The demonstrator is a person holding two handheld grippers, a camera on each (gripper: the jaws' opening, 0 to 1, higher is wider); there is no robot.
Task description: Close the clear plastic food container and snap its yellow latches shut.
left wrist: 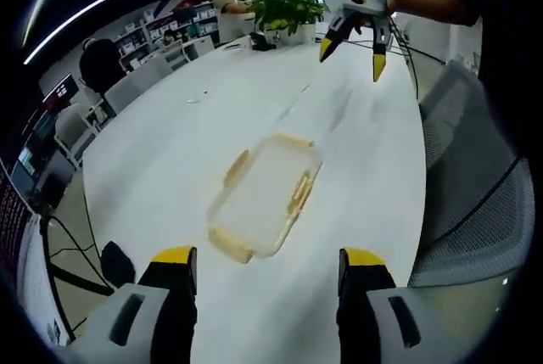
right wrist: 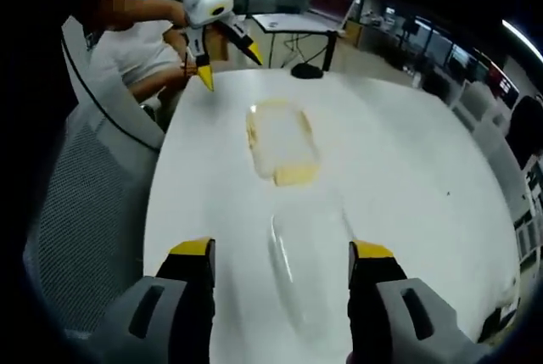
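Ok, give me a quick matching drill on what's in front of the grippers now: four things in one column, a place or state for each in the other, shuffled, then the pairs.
Things:
1. container base
2. clear lid
3. left gripper
4. potted plant

Places or states:
A. at the far end of the table
B. lying flat on the table, off the container
C. jaws apart, empty, held above the table
D. uncovered, with yellow latches at its sides

Pairs: 1-D, 2-B, 3-C, 4-A
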